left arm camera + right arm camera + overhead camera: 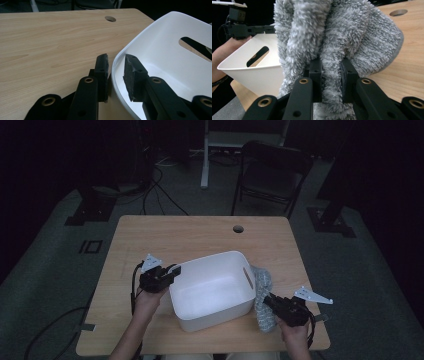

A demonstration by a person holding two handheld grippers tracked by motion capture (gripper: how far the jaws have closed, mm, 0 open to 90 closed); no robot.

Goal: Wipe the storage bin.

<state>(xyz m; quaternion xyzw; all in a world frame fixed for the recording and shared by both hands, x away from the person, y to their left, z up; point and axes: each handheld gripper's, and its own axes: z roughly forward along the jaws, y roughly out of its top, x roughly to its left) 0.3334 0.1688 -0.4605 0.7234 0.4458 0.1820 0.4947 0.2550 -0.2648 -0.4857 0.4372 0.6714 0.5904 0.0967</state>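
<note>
A white plastic bin with slot handles stands in the middle of the wooden table. My left gripper is at the bin's left rim. In the left gripper view its jaws straddle the bin's rim, one pad outside and one inside, with a gap left, so it is open. A grey fluffy cloth hangs against the bin's right outer wall. My right gripper is shut on a fold of that cloth, its jaws pressed into the pile beside the bin.
A round cable hole sits near the table's far edge. Behind the table stand a dark folding chair and a white stand post. Cables lie on the floor at the far left.
</note>
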